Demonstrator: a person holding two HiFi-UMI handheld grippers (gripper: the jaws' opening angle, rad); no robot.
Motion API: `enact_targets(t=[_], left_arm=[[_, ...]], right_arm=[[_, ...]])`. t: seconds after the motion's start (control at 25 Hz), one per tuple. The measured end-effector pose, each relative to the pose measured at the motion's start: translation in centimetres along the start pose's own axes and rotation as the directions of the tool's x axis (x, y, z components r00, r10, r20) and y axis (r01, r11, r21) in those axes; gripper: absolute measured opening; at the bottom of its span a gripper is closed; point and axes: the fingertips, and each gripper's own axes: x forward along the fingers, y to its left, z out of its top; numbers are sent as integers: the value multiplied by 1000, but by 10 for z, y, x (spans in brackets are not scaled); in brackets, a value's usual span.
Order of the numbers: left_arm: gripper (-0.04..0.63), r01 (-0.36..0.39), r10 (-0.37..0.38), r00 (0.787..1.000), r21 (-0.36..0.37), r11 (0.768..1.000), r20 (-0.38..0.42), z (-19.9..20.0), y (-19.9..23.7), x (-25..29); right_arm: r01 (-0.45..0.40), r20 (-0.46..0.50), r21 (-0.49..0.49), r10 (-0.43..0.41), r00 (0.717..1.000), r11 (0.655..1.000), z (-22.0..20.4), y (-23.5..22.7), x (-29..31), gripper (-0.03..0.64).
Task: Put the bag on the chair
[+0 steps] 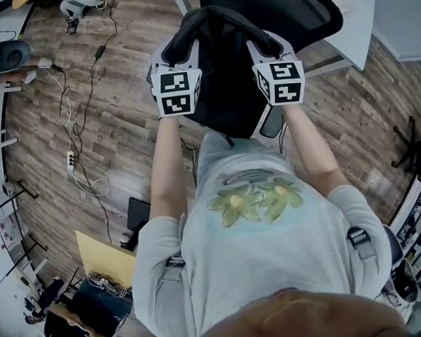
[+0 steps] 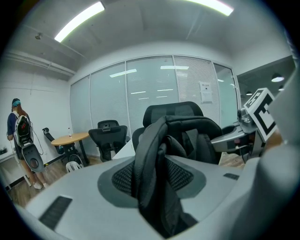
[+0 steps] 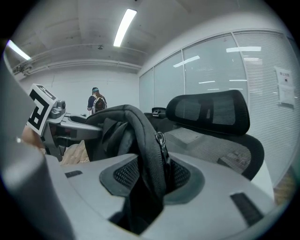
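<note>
A black bag (image 1: 224,93) hangs between my two grippers, just in front of a black mesh office chair (image 1: 286,9). My left gripper (image 1: 176,57) is shut on one black strap (image 2: 152,159), which runs up out of its jaws. My right gripper (image 1: 269,48) is shut on another padded strap (image 3: 147,154) that carries a metal zip pull. The chair's backrest (image 2: 173,112) stands close behind the bag in the left gripper view, and its headrest (image 3: 211,110) shows at the right in the right gripper view. The chair's seat is hidden under the bag.
White desk edges (image 1: 361,15) flank the chair at the top of the head view. Cables and a power strip (image 1: 71,161) lie on the wooden floor at left. A second chair (image 2: 108,136), a round table (image 2: 70,138) and a standing person (image 2: 18,136) are farther off.
</note>
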Motion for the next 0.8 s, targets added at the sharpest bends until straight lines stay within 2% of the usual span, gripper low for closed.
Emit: enact_targets(t=[0.4,0.64,0.8], left_arm=[[181,43,-46,996,-45,998,-73,-44,-19,18],[181,66,-73,988,-59,996,-135,-82,-35,20],[184,56,-59,993,-34,998,-106,-89,-38,16]], right_arm=[[10,-125,15,-8,992,1000,-51,-10,6,145],[3,-214,12,0,977,1000,-91,-11,5,150],[-22,-198,-14,19,980,1000,-102,-9,4,153]])
